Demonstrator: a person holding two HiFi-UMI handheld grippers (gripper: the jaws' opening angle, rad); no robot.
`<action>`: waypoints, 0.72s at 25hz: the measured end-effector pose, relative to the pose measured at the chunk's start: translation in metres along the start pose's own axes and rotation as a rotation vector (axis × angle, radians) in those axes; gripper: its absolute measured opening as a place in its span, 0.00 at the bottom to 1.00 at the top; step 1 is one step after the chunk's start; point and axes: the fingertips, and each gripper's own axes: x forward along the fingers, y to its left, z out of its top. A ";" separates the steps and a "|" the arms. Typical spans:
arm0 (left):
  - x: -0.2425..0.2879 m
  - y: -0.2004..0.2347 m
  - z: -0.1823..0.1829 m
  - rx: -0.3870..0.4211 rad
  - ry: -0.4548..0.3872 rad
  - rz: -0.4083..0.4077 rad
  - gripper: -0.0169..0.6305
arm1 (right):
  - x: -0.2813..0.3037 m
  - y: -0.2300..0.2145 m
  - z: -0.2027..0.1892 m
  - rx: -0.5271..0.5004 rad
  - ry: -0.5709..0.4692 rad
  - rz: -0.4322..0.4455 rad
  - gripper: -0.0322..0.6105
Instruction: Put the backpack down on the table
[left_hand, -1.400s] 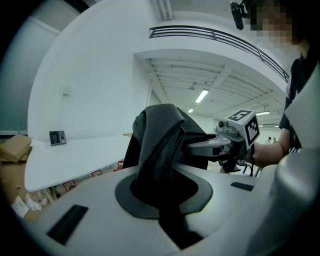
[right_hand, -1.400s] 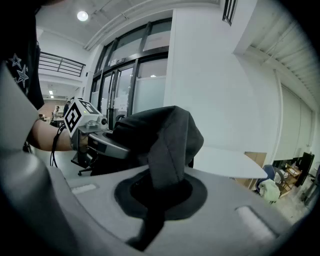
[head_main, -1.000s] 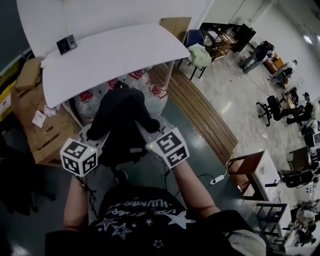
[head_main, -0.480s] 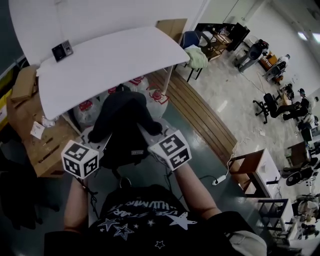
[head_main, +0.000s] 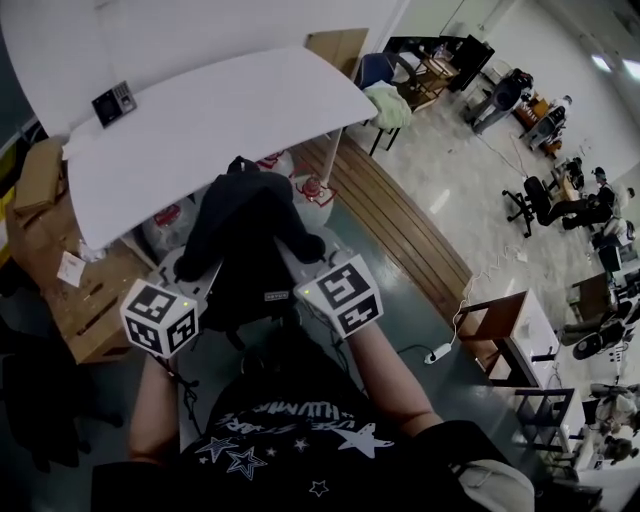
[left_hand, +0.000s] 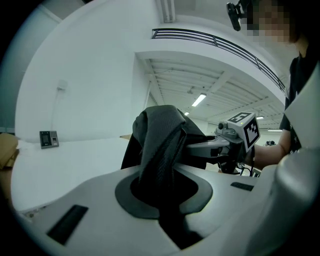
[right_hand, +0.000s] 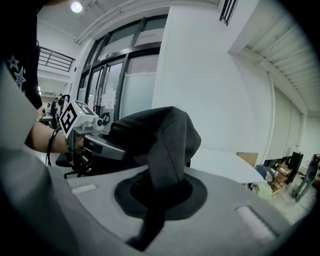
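The left gripper (head_main: 198, 274) and the right gripper (head_main: 306, 252) are level with each other in front of the person, with the black backpack (head_main: 245, 240) suspended between them.

Left gripper: in the left gripper view its jaws are clamped on a ribbed black strap (left_hand: 159, 150) of the backpack. The strap rises from between the jaws and folds over at the top. The bulk of the backpack lies just beyond and to the right of this gripper.

Right gripper: in the right gripper view its jaws are clamped on a dark fabric fold (right_hand: 169, 145) of the backpack. The fold stands up from the jaws, and the rest of the backpack extends to the left, toward the other gripper.

Backpack position: it hangs in the air on the near side of the white table (head_main: 220, 120) and does not rest on it. In the head view its top overlaps the table's near edge.

Surroundings: a small dark wall-type device (head_main: 108, 102) lies on the table's far left corner. Water jugs (head_main: 312, 190) with red labels stand under the table. Cardboard boxes (head_main: 85, 290) stand to the left.
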 end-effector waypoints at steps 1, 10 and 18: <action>0.002 0.002 -0.001 -0.010 0.002 0.005 0.10 | 0.003 -0.003 -0.002 -0.004 0.001 0.004 0.06; 0.038 0.027 0.020 -0.006 0.009 0.102 0.10 | 0.034 -0.050 0.000 0.024 -0.041 0.087 0.06; 0.084 0.063 0.052 -0.020 -0.022 0.158 0.10 | 0.071 -0.107 0.024 -0.034 -0.081 0.140 0.06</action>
